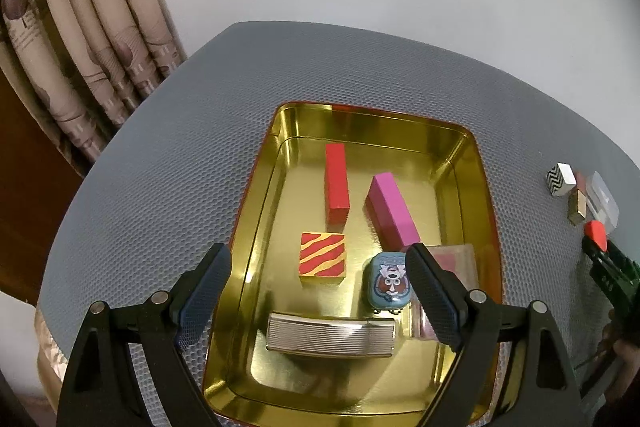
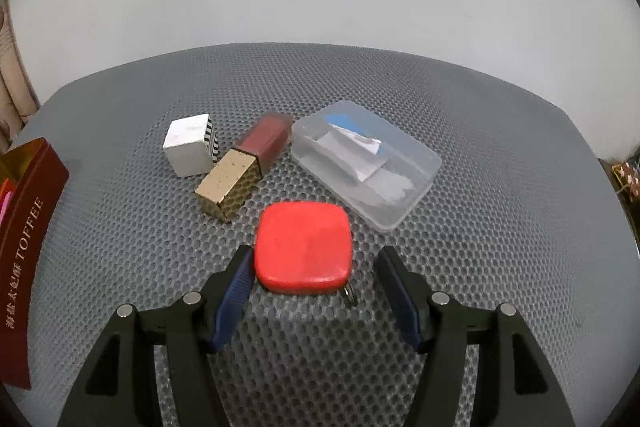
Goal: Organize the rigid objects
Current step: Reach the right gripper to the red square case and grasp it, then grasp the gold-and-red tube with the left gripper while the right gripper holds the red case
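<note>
A gold tin tray (image 1: 256,211) holds a red block (image 1: 337,185), a pink block (image 1: 392,213), a striped orange block (image 1: 323,257), a small blue tin (image 1: 389,281), a ribbed silver case (image 1: 330,337) and a pink clear box (image 1: 456,259). My left gripper (image 1: 318,261) hovers open above the tray. My right gripper (image 2: 316,261) is open around a red rounded-square case (image 2: 303,253) on the mat; the case lies near the left finger. Beyond it lie a white cube (image 2: 191,145), a gold-and-maroon box (image 2: 244,171) and a clear plastic box (image 2: 366,163).
A grey honeycomb mat (image 2: 500,227) covers the round table. The tray's maroon side reading TOFFEE (image 2: 24,251) stands at the left in the right wrist view. Curtains (image 1: 80,39) hang at the back left. The right gripper (image 1: 612,271) shows at the right edge in the left wrist view.
</note>
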